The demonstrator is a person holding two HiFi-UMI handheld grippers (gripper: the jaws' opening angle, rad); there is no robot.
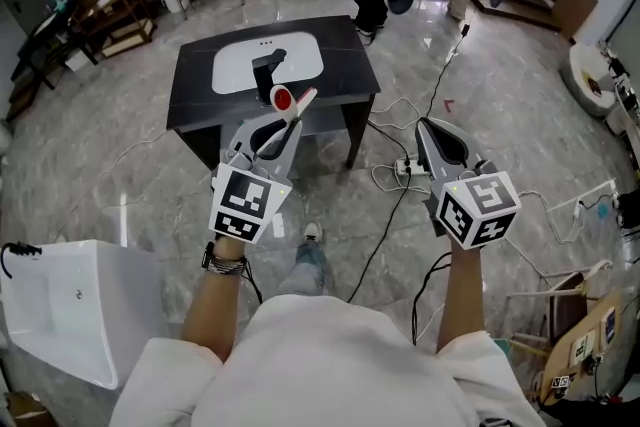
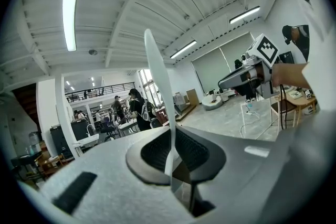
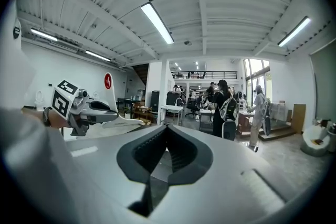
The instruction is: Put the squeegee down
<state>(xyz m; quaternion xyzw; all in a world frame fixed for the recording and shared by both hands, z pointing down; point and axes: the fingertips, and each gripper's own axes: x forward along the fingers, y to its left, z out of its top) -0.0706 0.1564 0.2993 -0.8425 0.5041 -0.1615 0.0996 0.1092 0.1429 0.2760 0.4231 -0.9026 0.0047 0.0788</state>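
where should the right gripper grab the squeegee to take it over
Probably the free flat stretch of the squeegee above the left gripper, below its red mark. Come from above, edge-on, jaws across the broad faces: it is thin, and one broad face is turned toward the right gripper.

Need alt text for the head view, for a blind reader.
The left tool grips a white squeegee with a red mark, short of a dark table bearing a white basin. The right tool is empty.

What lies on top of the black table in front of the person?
A white basin with a dark faucet is set in the black table. The squeegee in the left gripper covers a bit near its front edge.
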